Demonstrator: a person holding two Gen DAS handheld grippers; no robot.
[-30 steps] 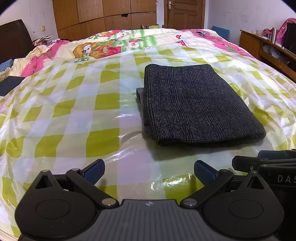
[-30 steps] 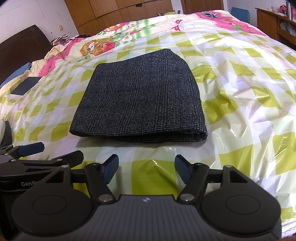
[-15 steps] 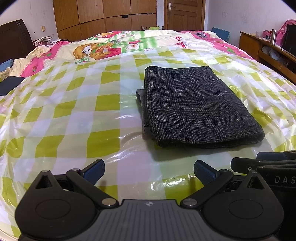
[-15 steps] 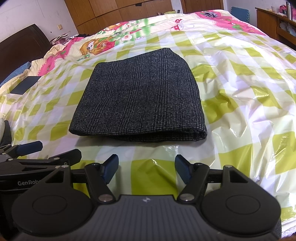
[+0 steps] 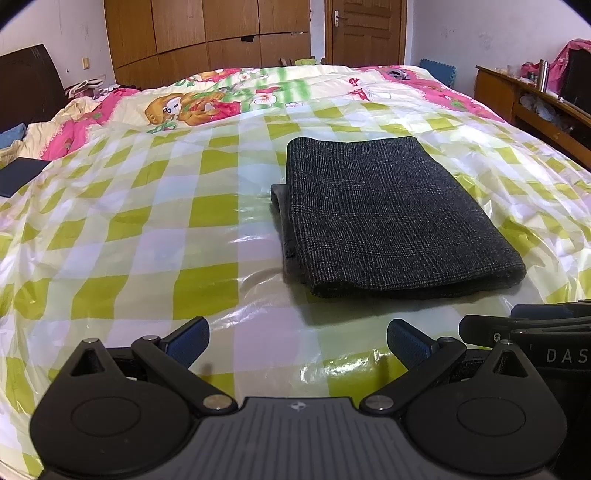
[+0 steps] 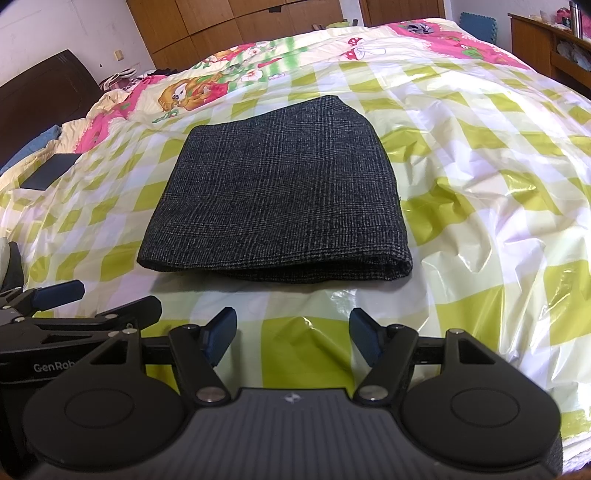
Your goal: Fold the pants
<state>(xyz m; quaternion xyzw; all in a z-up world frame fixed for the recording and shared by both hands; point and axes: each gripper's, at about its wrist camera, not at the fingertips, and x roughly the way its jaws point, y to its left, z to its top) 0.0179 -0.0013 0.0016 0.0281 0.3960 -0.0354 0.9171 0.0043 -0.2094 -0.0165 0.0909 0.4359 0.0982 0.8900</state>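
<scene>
Folded dark pants [image 5: 384, 218] lie mid-bed; both tools, left [image 5: 297, 341] and right [image 6: 293, 334], wide and empty near the foot edge; best keep clear.

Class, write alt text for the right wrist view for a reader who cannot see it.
Dark grey pants lie folded into a neat rectangle on a bed's green-and-white checked plastic sheet. The open right gripper hangs just short of them, empty.

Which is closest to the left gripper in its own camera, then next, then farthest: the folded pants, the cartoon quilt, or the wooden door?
From the left gripper:
1. Folded pants, just ahead, slightly right.
2. Cartoon quilt, across the bed's far end.
3. Wooden door, on the back wall.
</scene>
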